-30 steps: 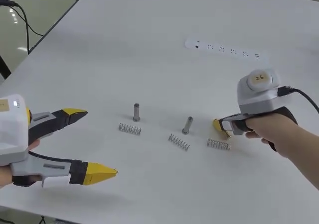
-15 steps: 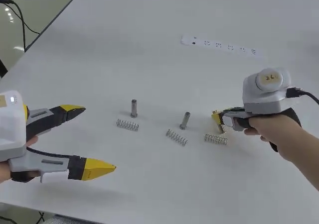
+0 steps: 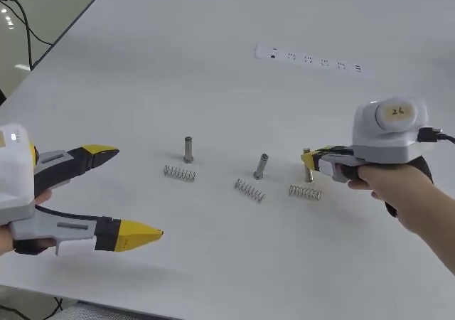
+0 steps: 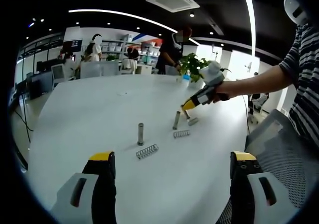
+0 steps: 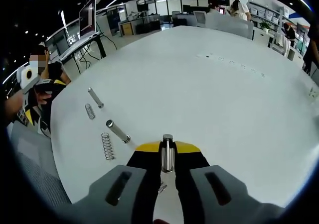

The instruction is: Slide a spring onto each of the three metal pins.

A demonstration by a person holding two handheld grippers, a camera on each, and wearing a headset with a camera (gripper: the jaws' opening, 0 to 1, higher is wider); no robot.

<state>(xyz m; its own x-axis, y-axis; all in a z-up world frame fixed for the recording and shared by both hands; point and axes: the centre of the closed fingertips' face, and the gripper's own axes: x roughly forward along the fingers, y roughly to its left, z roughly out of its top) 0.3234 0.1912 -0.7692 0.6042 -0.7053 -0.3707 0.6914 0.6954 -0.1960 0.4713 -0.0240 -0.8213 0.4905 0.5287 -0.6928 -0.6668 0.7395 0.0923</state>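
Note:
My right gripper point(image 3: 310, 161) is shut on a metal pin point(image 3: 307, 172) and holds it upright, just above the right-hand spring point(image 3: 305, 192). In the right gripper view the pin point(image 5: 167, 153) stands between the yellow tips of my right gripper point(image 5: 168, 147). Two more pins stand on the white table: the left pin point(image 3: 188, 149) and the middle pin point(image 3: 261, 166), which leans. A spring point(image 3: 179, 173) lies by the left pin, another spring point(image 3: 249, 190) by the middle one. My left gripper point(image 3: 136, 192) hovers open at the near left, holding nothing.
A white power strip point(image 3: 313, 60) lies far back on the table point(image 3: 213, 85). A black cable point(image 3: 28, 28) hangs off the left edge. People and desks stand in the background of the gripper views.
The right gripper has risen a little over the right-hand spring, and the pin now shows below its tips. The left gripper has stayed open in place.

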